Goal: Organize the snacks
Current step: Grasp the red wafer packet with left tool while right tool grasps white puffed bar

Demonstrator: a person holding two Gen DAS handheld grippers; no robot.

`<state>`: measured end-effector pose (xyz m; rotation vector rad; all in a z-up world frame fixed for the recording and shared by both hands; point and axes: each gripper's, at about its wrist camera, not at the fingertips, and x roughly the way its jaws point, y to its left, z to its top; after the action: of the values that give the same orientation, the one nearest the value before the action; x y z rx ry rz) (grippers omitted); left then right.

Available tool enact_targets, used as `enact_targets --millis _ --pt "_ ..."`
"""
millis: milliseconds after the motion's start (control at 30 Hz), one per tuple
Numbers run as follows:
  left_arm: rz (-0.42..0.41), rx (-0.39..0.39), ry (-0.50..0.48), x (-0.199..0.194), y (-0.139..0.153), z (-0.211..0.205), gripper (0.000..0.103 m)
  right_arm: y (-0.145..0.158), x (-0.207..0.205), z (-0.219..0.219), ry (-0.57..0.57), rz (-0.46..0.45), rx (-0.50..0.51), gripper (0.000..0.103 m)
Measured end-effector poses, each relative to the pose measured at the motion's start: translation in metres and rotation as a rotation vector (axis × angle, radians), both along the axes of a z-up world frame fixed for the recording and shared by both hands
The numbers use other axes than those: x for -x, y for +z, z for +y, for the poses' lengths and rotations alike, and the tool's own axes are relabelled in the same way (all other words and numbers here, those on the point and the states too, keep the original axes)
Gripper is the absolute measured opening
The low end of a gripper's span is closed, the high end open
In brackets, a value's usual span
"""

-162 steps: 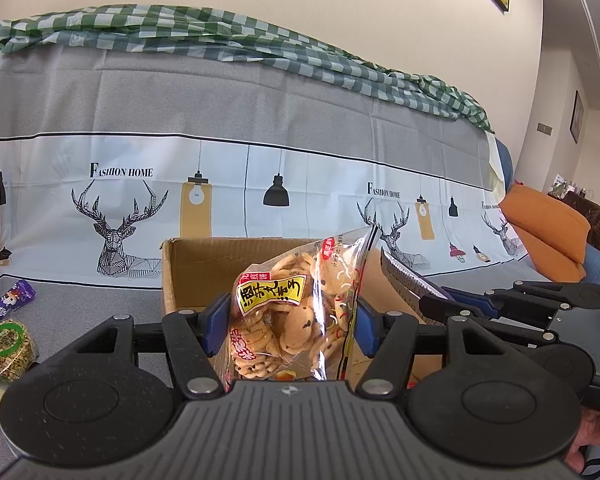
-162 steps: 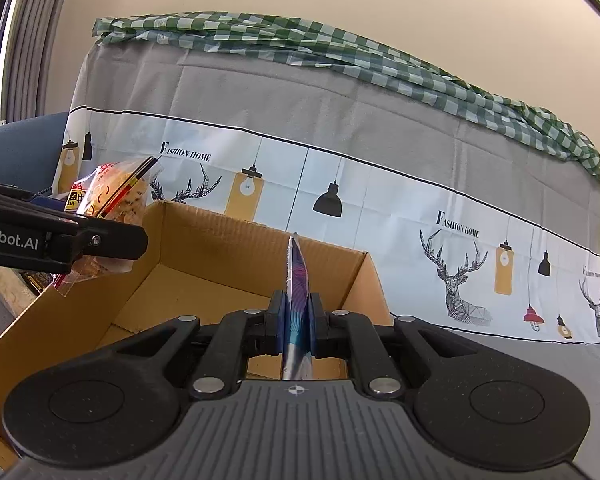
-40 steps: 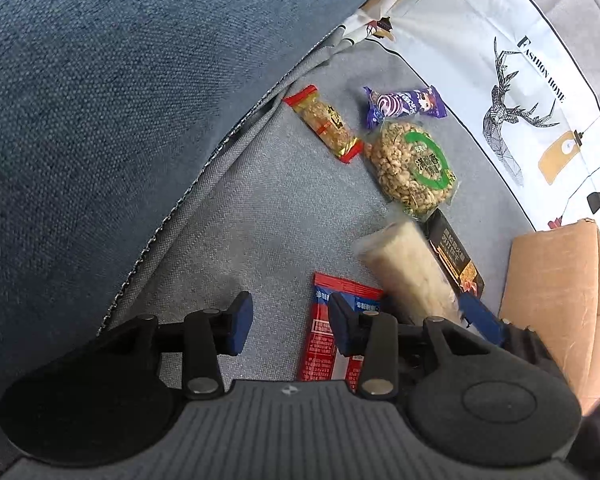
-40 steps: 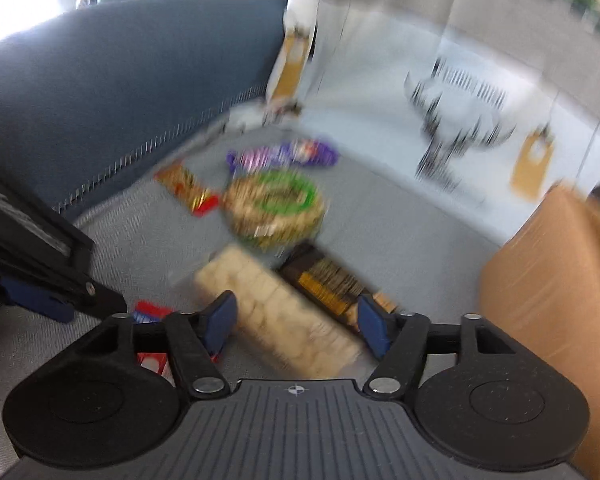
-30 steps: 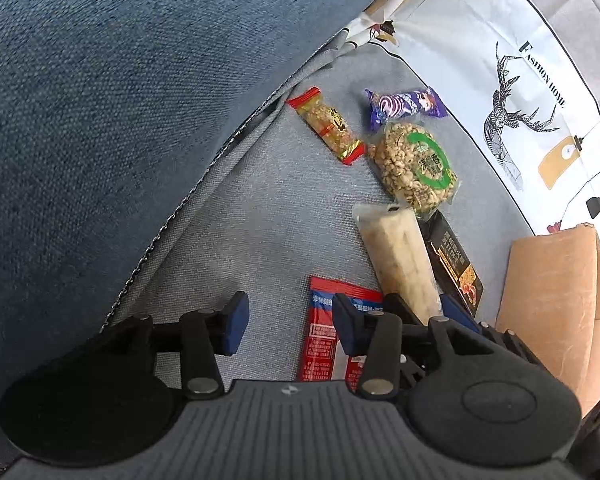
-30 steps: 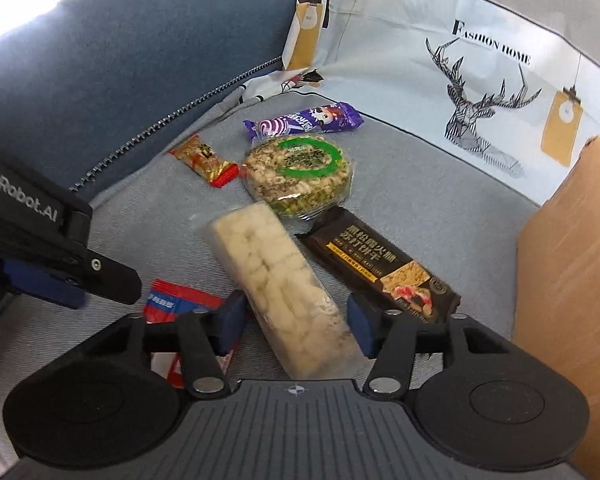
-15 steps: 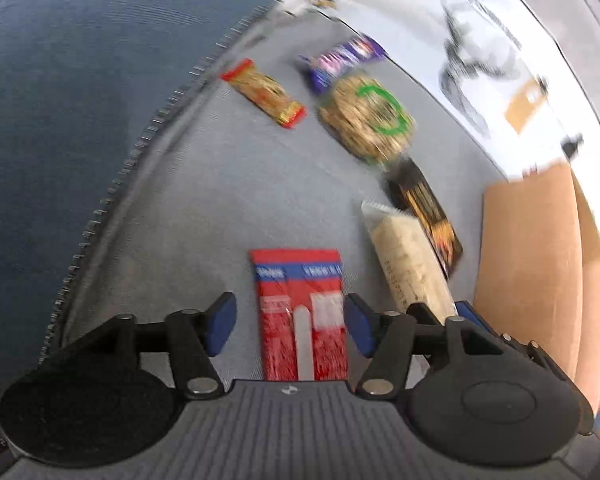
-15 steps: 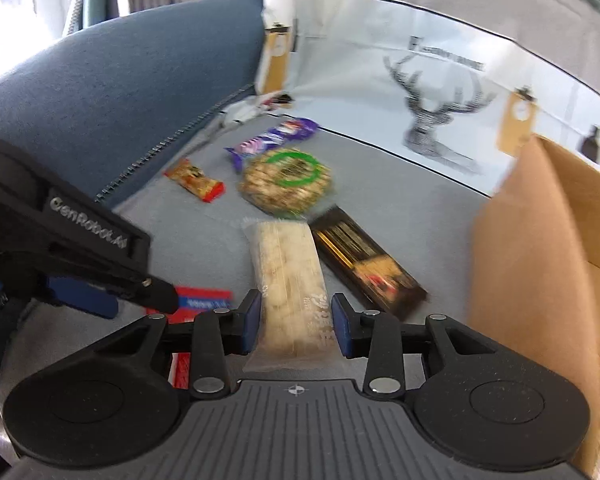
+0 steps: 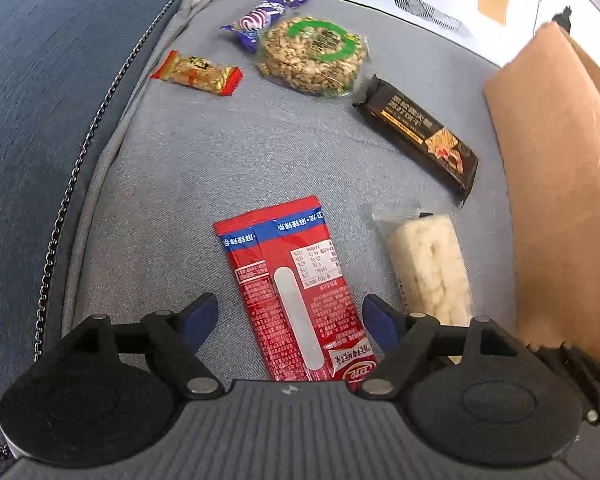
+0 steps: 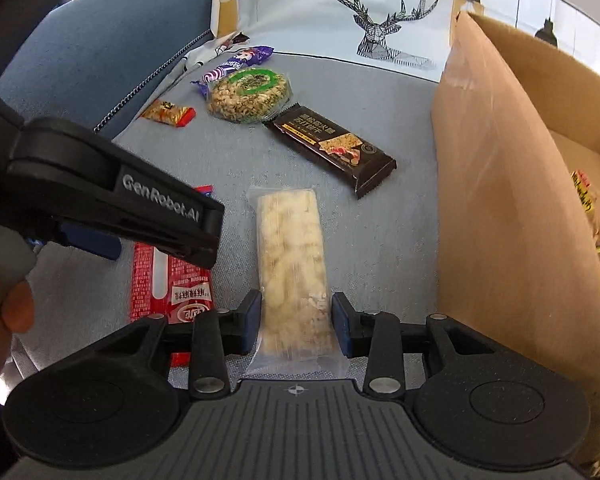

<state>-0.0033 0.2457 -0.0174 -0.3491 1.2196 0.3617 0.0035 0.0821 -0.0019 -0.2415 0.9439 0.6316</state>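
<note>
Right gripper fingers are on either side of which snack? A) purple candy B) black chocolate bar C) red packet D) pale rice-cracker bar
D. In the right wrist view the right gripper straddles the near end of the pale rice-cracker bar, blue pads at its wrapper sides; the red packet lies under the left gripper, which is open.

- I see a glossy red foil packet (image 9: 296,300).
- The rice bar's wrapper (image 10: 292,264) looks clear, shiny plastic.
- The cardboard box (image 10: 508,184) is matt brown.
- The sofa cushion (image 9: 204,160) is woven grey cloth.
- My gripper bodies are matt black plastic.
</note>
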Motion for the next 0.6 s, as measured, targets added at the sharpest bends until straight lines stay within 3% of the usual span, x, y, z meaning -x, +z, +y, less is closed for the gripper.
enact_targets --millis 67,200,333,467,600 --pt "0.011 -0.025 -0.017 -0.003 -0.003 -0.007 0.084 -0.004 0.001 -0.001 0.019 -0.018 -0.002 0.052" --pt "0.033 -0.1 -0.095 -0.009 -0.006 -0.022 0.084 -0.015 -0.006 -0.004 0.015 0.023 -0.024 0.052" --pt "0.042 -0.165 -0.143 -0.011 -0.006 -0.028 0.083 -0.014 -0.004 -0.005 0.054 -0.003 -0.062 0.051" --pt "0.037 -0.177 -0.068 -0.005 -0.003 -0.011 0.074 -0.019 0.004 -0.007 0.095 -0.068 -0.021 0.05" --pt "0.036 -0.167 0.02 -0.001 0.001 0.006 0.074 -0.017 0.004 -0.009 0.093 -0.061 -0.028 0.047"
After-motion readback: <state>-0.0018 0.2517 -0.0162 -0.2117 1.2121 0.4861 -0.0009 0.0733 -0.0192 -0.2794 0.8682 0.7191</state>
